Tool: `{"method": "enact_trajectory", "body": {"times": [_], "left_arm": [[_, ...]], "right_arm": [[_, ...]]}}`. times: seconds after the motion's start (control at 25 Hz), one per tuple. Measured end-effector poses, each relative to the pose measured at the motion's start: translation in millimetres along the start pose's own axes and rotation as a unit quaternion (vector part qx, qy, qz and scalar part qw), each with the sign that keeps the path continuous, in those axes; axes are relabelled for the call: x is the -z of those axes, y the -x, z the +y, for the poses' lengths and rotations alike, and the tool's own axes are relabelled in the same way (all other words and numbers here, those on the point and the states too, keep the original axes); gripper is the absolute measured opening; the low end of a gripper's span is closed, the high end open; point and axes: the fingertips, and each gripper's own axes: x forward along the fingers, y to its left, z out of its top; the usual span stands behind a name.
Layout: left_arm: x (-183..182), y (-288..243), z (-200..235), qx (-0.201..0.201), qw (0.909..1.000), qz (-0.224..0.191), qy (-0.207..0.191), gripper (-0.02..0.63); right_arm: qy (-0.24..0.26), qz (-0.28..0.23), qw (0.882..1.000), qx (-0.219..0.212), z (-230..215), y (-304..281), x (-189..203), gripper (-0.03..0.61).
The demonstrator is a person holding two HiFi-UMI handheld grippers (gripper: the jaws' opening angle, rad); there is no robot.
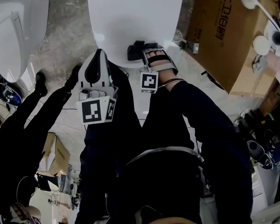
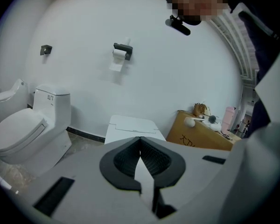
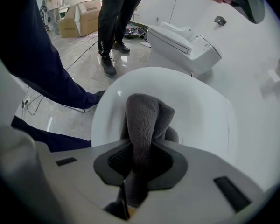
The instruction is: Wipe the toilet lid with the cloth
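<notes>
The white toilet lid [image 1: 135,17] lies closed at the top middle of the head view. My right gripper [image 1: 147,54] is at its near edge, shut on a dark grey cloth [image 1: 136,50]. In the right gripper view the folded cloth [image 3: 144,120] sticks out of the right gripper [image 3: 142,148] over the lid [image 3: 200,120]; I cannot tell whether it touches the lid. My left gripper [image 1: 100,55] is held left of the lid's near edge. In its own view the left gripper [image 2: 140,146] is shut with nothing in it, facing the wall above the toilet's tank [image 2: 130,127].
A second toilet [image 1: 14,27] stands to the left. Another person in dark trousers [image 1: 37,106] stands beside it. A cardboard box [image 1: 228,31] with brushes on top sits right of the toilet. A paper-roll holder [image 2: 122,50] hangs on the wall.
</notes>
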Motion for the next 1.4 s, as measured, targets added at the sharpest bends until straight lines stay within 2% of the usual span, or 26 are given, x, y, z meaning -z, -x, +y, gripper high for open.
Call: {"method": "enact_trajectory", "body": {"times": [0.2,0.32,0.52,0.72,0.92,1.08,1.24,1.4], "left_arm": [[0,2,-6,0.003,1.0,0.001,-0.003,0.015],[-1,1,-6,0.005,1.0,0.001,-0.006,0.015],[3,-2,2,-0.009,0.9999,0.005,0.001,0.015],[0,-9,2,-0.013,0.9999,0.006,0.005,0.015],[-6,-17,10,-0.026,0.9995,0.008,0.016,0.015],[-8,-27,23,-0.037,0.9989,0.012,0.026,0.015],[-8,-35,34,-0.052,0.9978,0.015,0.039,0.015],[-10,-38,38,-0.056,0.9973,0.019,0.043,0.015]], "right_arm": [[0.003,0.017,0.998,-0.056,30,10,3,0.072],[-0.019,0.012,0.997,-0.067,15,12,3,0.072],[-0.06,0.006,0.998,0.011,-80,1,15,0.073],[-0.076,0.013,0.993,0.09,-195,-12,30,0.074],[-0.071,0.009,0.988,0.133,-290,-29,33,0.074],[-0.021,0.012,0.988,0.151,-333,-51,31,0.074],[-0.012,0.014,0.988,0.155,-362,-69,27,0.074],[0.0,0.018,0.989,0.149,-371,-85,16,0.074]]}}
